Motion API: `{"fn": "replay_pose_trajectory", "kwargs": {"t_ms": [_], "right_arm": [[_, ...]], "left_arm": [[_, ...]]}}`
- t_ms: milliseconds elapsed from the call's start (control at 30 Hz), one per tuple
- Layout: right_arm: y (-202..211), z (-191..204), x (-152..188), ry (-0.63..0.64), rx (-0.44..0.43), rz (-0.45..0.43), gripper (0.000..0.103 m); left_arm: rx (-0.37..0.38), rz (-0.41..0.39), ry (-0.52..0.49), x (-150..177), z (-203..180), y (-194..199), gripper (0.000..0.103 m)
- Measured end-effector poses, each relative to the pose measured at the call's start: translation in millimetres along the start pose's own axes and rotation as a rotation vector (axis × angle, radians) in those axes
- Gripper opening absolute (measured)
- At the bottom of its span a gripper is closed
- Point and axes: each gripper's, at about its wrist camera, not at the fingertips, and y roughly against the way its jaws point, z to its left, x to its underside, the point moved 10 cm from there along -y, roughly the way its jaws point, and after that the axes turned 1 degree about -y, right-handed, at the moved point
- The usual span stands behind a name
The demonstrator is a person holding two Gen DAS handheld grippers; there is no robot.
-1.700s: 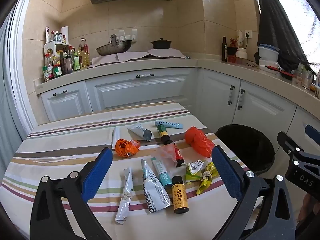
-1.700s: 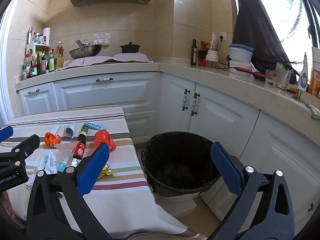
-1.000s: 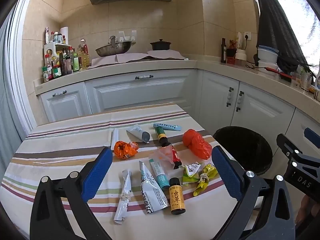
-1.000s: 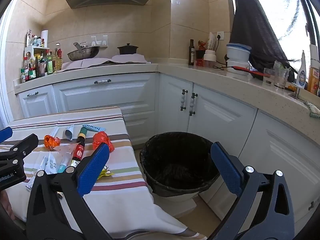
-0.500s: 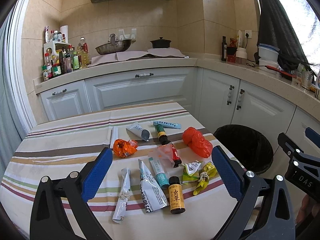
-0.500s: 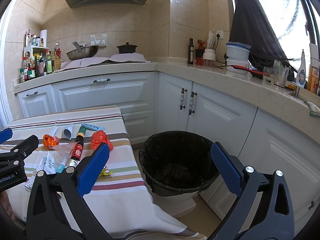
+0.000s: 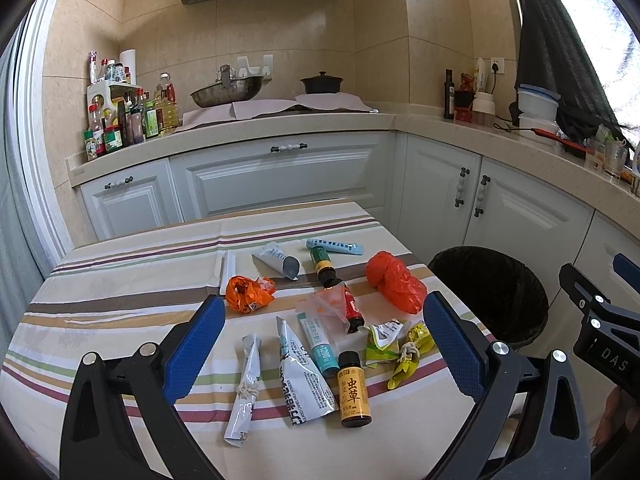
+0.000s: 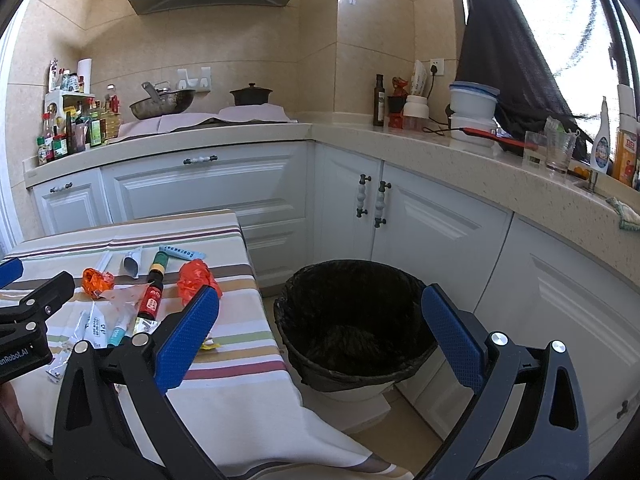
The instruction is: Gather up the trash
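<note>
Trash lies scattered on the striped tablecloth (image 7: pixel 120 280): an orange wrapper (image 7: pixel 248 294), a red plastic bag (image 7: pixel 396 282), a small amber bottle (image 7: pixel 353 388), squeezed tubes (image 7: pixel 304 372) and a yellow-green wrapper (image 7: pixel 408 350). My left gripper (image 7: pixel 324 340) hovers open above the near part of this pile, holding nothing. A black-lined trash bin (image 8: pixel 352 324) stands on the floor right of the table. My right gripper (image 8: pixel 320 336) is open and empty, above the bin's near rim. The red plastic bag (image 8: pixel 196 280) shows in the right wrist view too.
White kitchen cabinets (image 7: pixel 280 176) and a beige counter (image 8: pixel 460 168) wrap around the back and right. Bottles (image 7: pixel 120 120), a wok (image 7: pixel 228 94) and a black pot (image 7: pixel 322 82) sit on the counter. The table edge (image 8: pixel 256 280) lies close to the bin.
Both views have shifted only slightly; the trash pile sits a little lower and nearer in the left wrist view. Both grippers stay open and nothing was picked up.
</note>
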Motion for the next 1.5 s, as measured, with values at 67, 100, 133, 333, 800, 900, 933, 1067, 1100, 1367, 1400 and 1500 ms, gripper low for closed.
{"fn": "replay_pose_trajectory", "kwargs": {"t_ms": [67, 100, 133, 333, 800, 900, 933, 1067, 1100, 1367, 1400, 1500], "right_arm": [[1, -1, -1, 0.001, -0.001, 0.000, 0.099], [1, -1, 0, 0.001, 0.000, 0.000, 0.099], [1, -1, 0, 0.001, -0.001, 0.001, 0.099], [1, -1, 0, 0.001, 0.000, 0.001, 0.099], [0, -2, 0, 0.000, 0.000, 0.003, 0.099], [-1, -3, 1, -0.002, 0.001, 0.006, 0.099], [-1, -3, 2, -0.002, 0.001, 0.006, 0.099], [-3, -6, 4, -0.004, 0.001, 0.011, 0.099], [-4, -7, 4, -0.005, 0.002, 0.013, 0.099], [-10, -11, 7, -0.010, 0.008, 0.028, 0.099], [-11, -11, 8, -0.010, 0.009, 0.029, 0.099], [-13, -12, 9, -0.012, 0.011, 0.033, 0.099]], "left_arm": [[0.000, 0.001, 0.000, 1, 0, 0, 0.096], [-0.001, 0.002, 0.001, 2, 1, -1, 0.096], [-0.001, 0.004, 0.002, 4, 1, -3, 0.096], [-0.001, 0.006, 0.002, 5, 2, -5, 0.096], [-0.001, 0.011, 0.002, 7, 2, -6, 0.096], [0.000, 0.012, 0.003, 9, 2, -8, 0.096], [0.000, 0.013, 0.002, 8, 1, -9, 0.096], [0.002, 0.019, 0.001, 8, 1, -11, 0.096], [0.003, 0.021, 0.000, 9, 1, -11, 0.096], [0.004, 0.033, -0.005, 7, -3, -15, 0.096], [0.003, 0.034, -0.005, 7, -4, -16, 0.096], [0.003, 0.038, -0.004, 7, -3, -17, 0.096]]}}
